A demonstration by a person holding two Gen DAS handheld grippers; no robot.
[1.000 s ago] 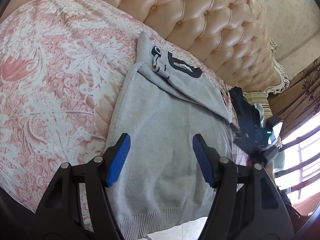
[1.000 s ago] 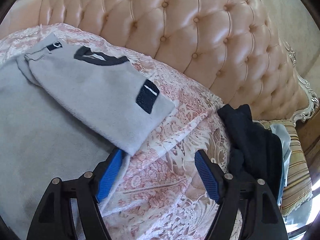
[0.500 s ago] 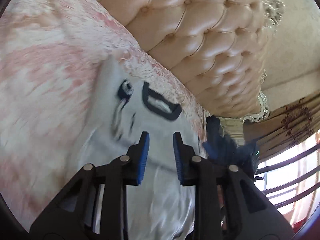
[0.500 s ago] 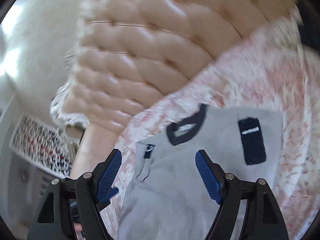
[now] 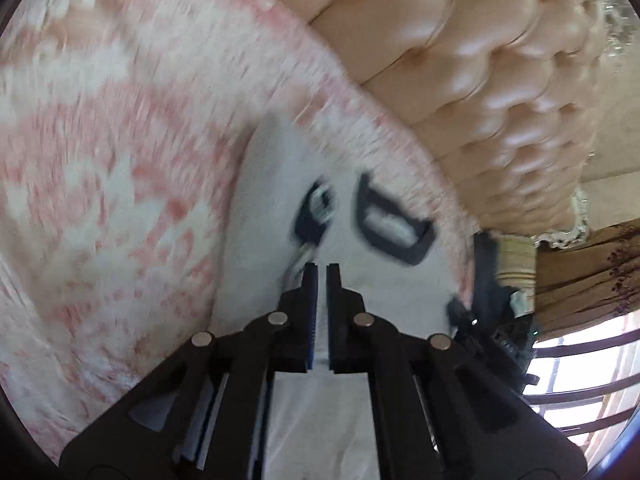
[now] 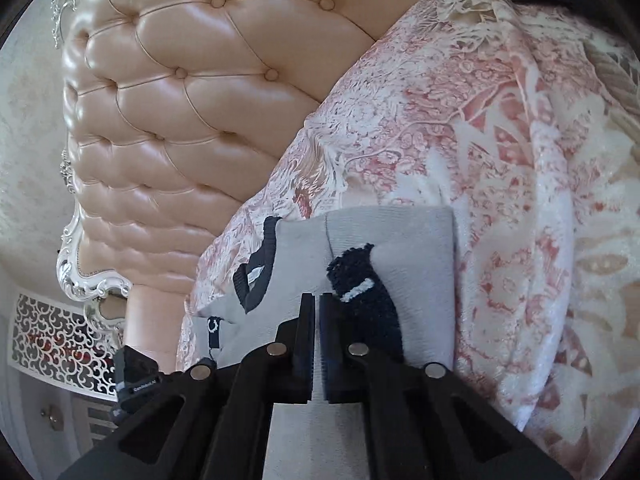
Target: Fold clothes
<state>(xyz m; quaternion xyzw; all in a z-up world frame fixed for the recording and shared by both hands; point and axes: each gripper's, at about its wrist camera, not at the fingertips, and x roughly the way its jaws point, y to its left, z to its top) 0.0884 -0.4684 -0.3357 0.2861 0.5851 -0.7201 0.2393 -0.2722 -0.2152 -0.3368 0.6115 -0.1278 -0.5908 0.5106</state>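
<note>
Pink-and-white floral bedspread (image 6: 500,128) covers the bed; tufted peach leather headboard (image 6: 192,92) rises behind it, and curtains and a barred window show at the edge of the left wrist view.

Grey knit sweater (image 6: 416,272) lies flat on the bedspread, dark neckband (image 6: 256,276) toward the headboard. One sleeve is folded across the chest, its cuff with a small dark tab (image 5: 314,216) lying near the neckband. A dark terry patch with a white stripe (image 6: 364,292) sits on the upper layer. Right-hand edge of the garment runs straight and square, which fits a sleeve already turned in.

Left gripper (image 5: 322,270): fingers drawn nearly together, only a thin slit between the blue pads, tips just short of the folded cuff. Grey knit shows through the slit; whether cloth is pinched there, cannot tell. That view is motion-blurred.

Right gripper (image 6: 314,300): same posture, pads almost touching, tips low over the sweater between neckband and patch. Cloth may be caught; not settled from here either.

Judgement: both claws sit low at the shoulder end, one each side of the collar, a placement suited to pinching the top edge so the body can be carried over in one even fold. Dark clothes (image 5: 486,280) lie heaped off to the side, near the window.
</note>
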